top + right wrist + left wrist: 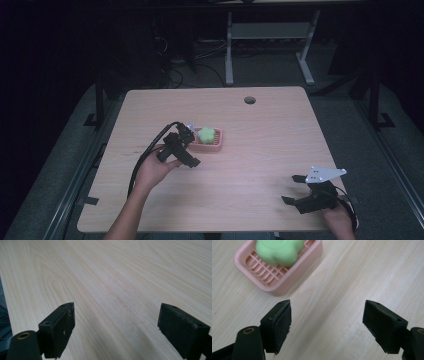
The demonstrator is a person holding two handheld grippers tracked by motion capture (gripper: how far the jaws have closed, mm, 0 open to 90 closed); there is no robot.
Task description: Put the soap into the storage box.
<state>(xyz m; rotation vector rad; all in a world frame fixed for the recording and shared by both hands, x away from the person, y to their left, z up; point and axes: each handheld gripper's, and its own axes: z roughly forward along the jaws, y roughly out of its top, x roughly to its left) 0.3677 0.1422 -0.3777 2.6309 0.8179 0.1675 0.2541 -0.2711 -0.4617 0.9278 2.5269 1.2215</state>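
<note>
Nearest the high camera, the right gripper (295, 189) sits low over the near right part of the wooden table (260, 150), held by a hand (341, 220) entering from the bottom edge; a grey three-cornered plate tops it. Its jaws stand wide apart with nothing between them, and the right gripper view (116, 322) confirms bare wood grain in the gap.

Left gripper (192, 145) is held by the other hand (155, 169) near the table's middle, a black cable trailing back from it. Its jaws are likewise spread, holding nothing; in the left gripper view (327, 320) bare table shows between the pads.

Pink soap dish (274, 277) lies just ahead of the left gripper, to the left of the line between its jaws, flat on the table and apart from both pads. Green flower-shaped soap (279, 251) rests on the dish's slatted floor. Dish and soap are well apart from the right gripper.
</note>
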